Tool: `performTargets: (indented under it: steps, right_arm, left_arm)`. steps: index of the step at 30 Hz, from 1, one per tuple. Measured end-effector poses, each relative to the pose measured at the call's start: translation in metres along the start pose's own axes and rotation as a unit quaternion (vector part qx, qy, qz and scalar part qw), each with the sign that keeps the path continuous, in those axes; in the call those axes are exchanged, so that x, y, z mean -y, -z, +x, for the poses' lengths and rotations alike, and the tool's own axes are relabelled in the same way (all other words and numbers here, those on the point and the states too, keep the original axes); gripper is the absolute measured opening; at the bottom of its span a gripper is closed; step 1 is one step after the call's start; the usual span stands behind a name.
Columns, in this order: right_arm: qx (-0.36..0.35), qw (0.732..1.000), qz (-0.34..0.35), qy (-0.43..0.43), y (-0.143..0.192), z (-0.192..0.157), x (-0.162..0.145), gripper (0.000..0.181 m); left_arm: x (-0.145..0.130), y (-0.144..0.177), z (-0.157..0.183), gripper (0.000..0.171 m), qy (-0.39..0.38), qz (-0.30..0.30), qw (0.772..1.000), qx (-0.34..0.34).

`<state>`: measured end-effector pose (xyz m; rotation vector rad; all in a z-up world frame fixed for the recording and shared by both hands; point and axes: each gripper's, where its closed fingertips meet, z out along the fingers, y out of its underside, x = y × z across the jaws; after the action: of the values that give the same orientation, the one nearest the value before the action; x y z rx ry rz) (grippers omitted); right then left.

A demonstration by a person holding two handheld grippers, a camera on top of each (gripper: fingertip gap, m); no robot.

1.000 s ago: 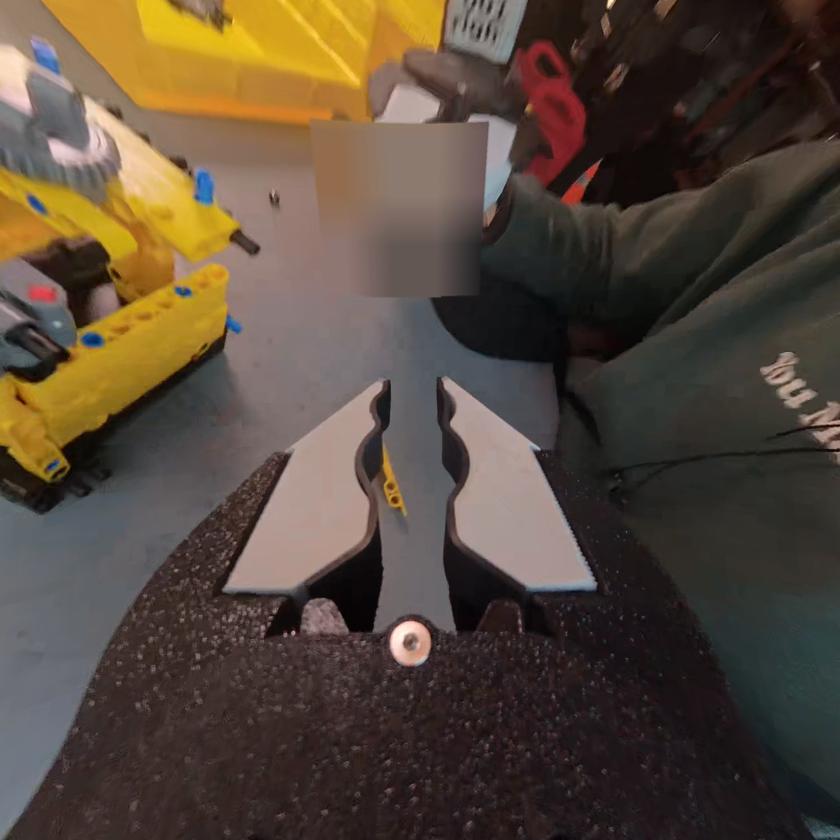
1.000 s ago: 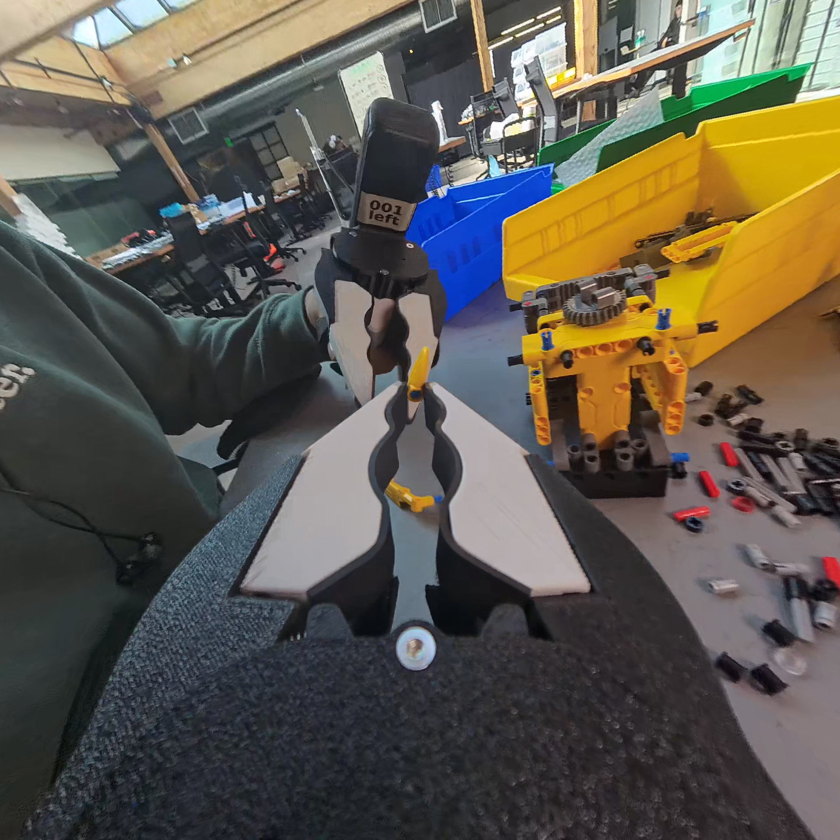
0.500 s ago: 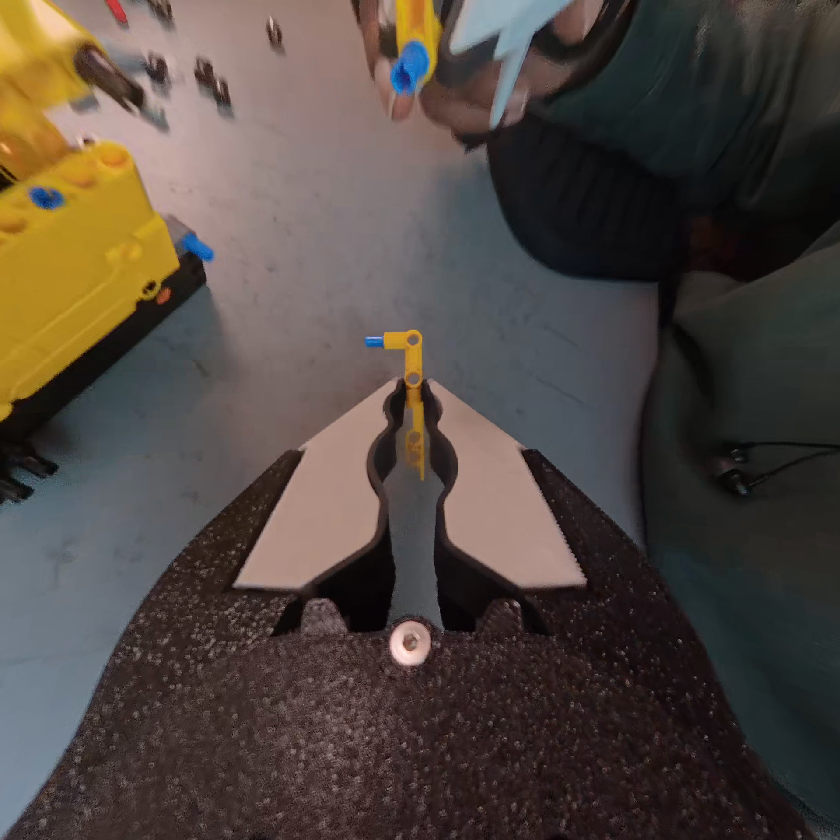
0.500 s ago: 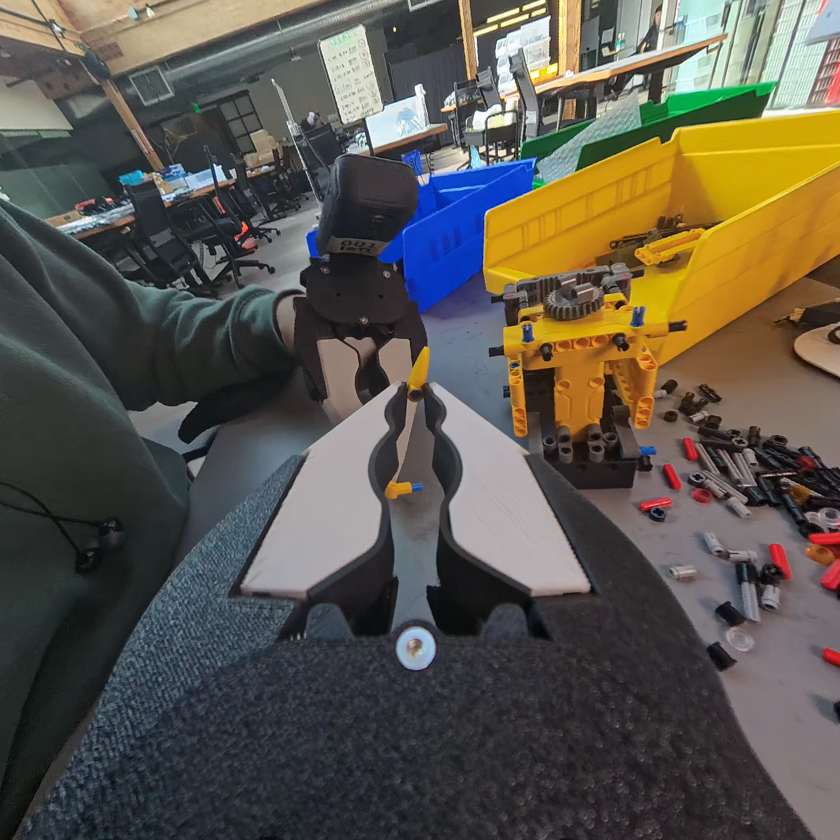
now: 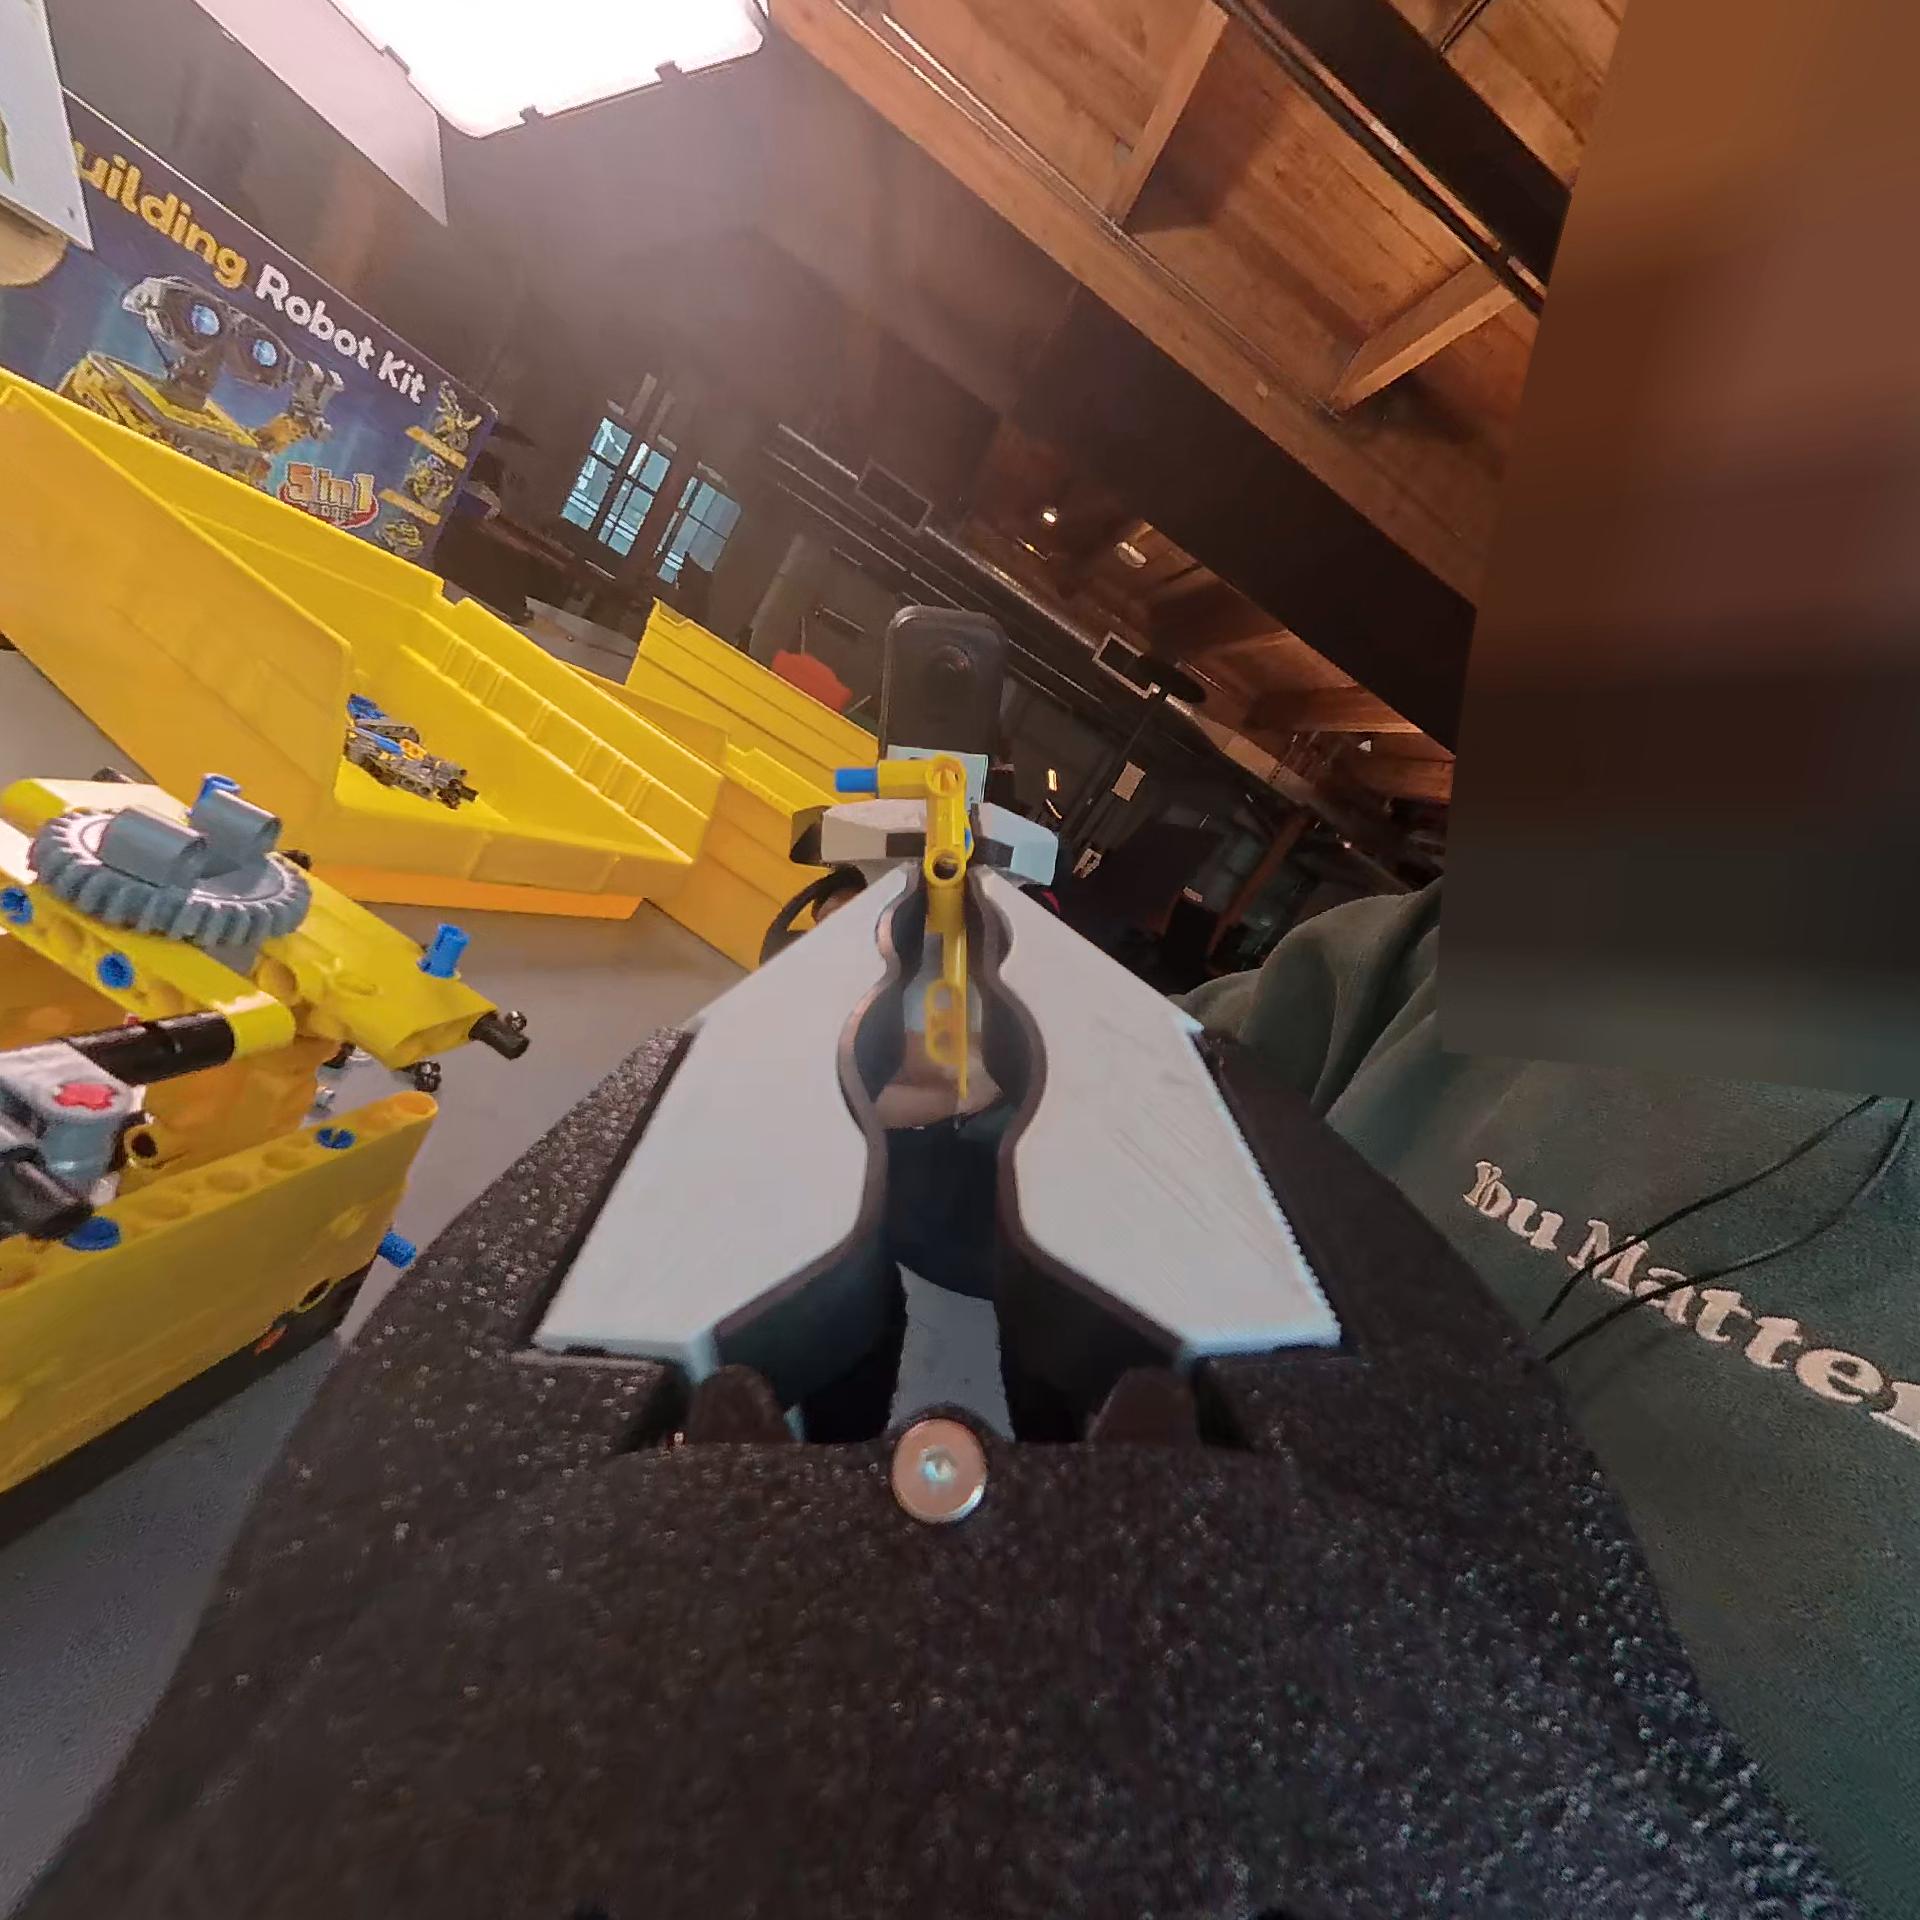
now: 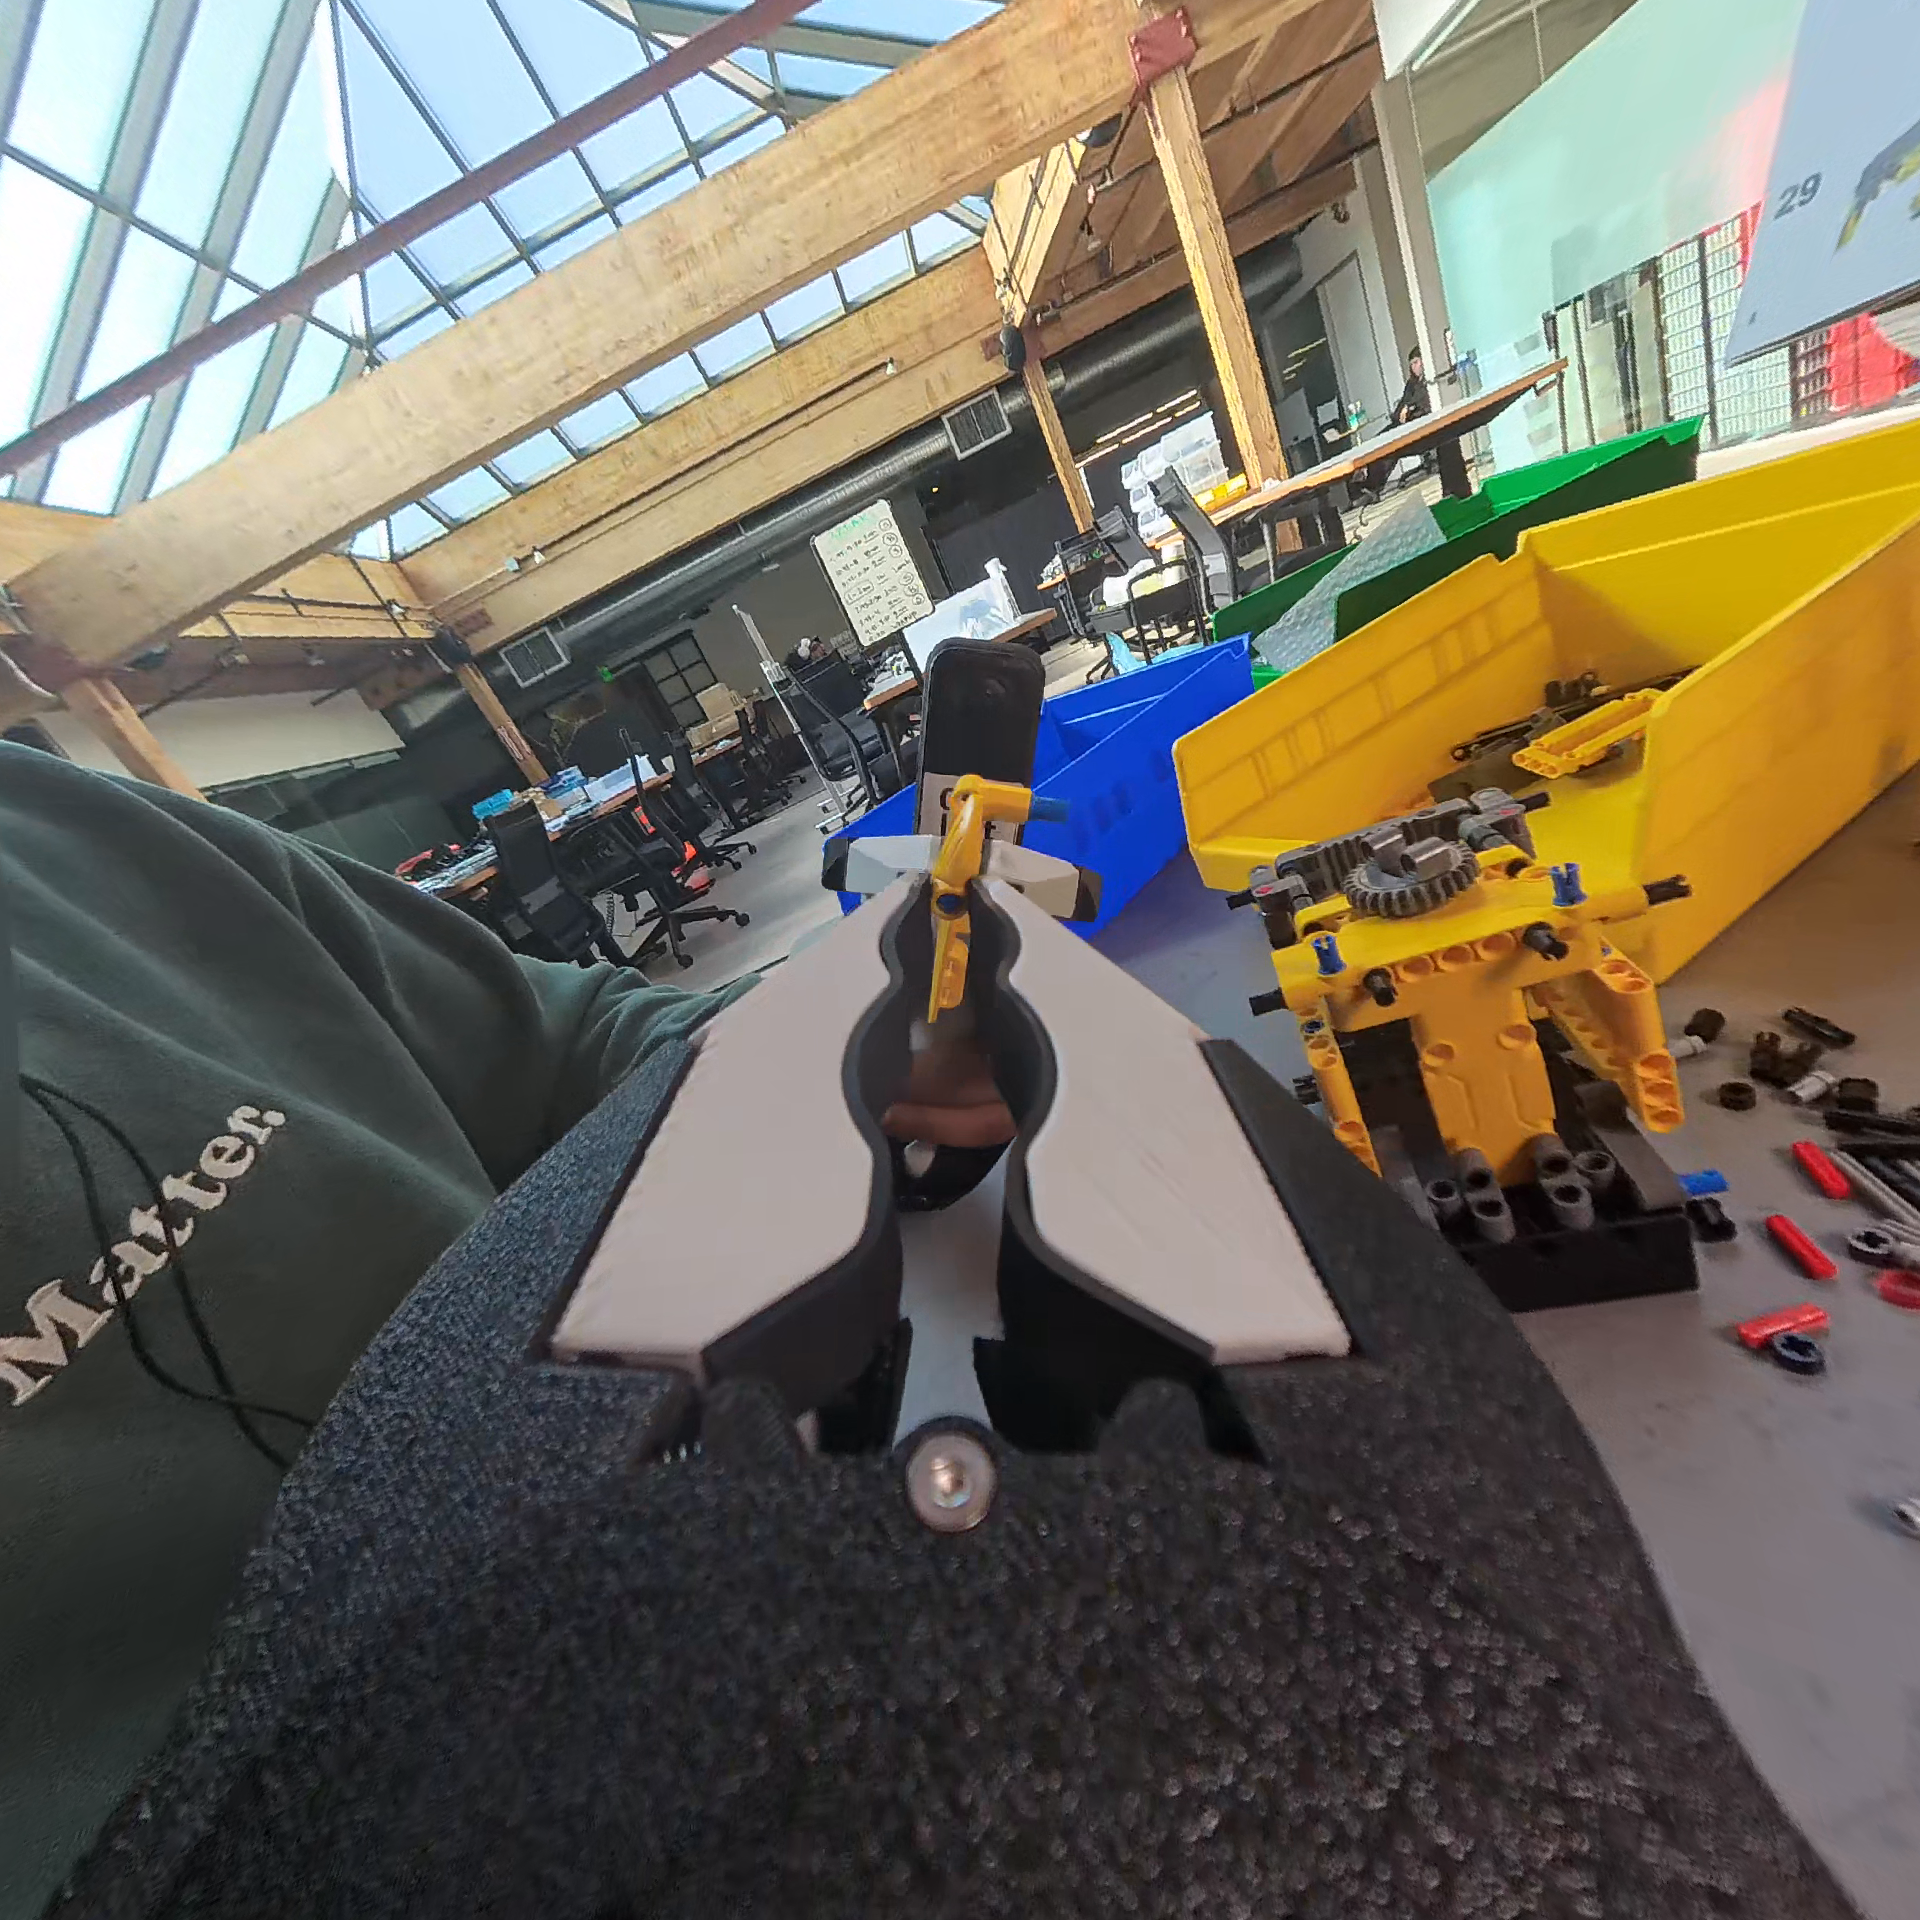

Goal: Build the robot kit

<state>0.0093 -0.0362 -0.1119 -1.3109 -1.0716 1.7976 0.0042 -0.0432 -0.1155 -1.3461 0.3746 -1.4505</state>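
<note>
Yellow beam (image 5: 948,940) sits clamped in my left tongs (image 5: 943,883), raised off the grey table (image 5: 582,961); my right tongs (image 6: 951,902) clamp a second beam (image 6: 954,935), tips facing. Just beyond, a yellow model (image 6: 1455,997) stands among loose parts (image 6: 1829,1205). Farther off: yellow bins (image 6: 1558,665), a blue bin (image 6: 1122,748), then desks, wooden roof beams and skylights.

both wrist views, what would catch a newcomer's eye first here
First, the two grippers meeting tip to tip in mid-air: the left gripper is shut on a thin yellow beam, and the right gripper is shut on a second yellow beam. Next, the half-built yellow brick model on the grey table, with big yellow bins behind it and loose small parts scattered to its right.
</note>
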Motion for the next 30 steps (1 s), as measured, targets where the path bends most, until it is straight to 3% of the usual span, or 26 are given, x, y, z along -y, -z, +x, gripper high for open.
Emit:
performTargets:
  steps: [11, 18, 21, 30]
  right_arm:
    - [-0.033, 0.997, -0.051, 0.037, -0.004, 0.005, -0.014, 0.005]
    - [-0.02, 0.997, -0.075, 0.031, -0.004, 0.003, -0.023, 0.005]
    - [-0.019, 0.995, -0.091, 0.032, -0.004, 0.003, -0.027, 0.005]
    - [0.002, 0.995, -0.099, 0.014, -0.005, 0.005, -0.036, 0.005]
  left_arm:
    - [-0.007, 0.001, -0.003, 0.006, -0.005, -0.024, 1.0, 0.017]
    - [-0.016, 0.003, -0.002, 0.006, -0.034, -0.097, 0.994, 0.04]
    - [-0.024, 0.005, -0.005, 0.006, -0.081, -0.144, 0.984, 0.067]
    - [-0.032, 0.01, -0.009, 0.007, -0.097, -0.178, 0.976, 0.085]
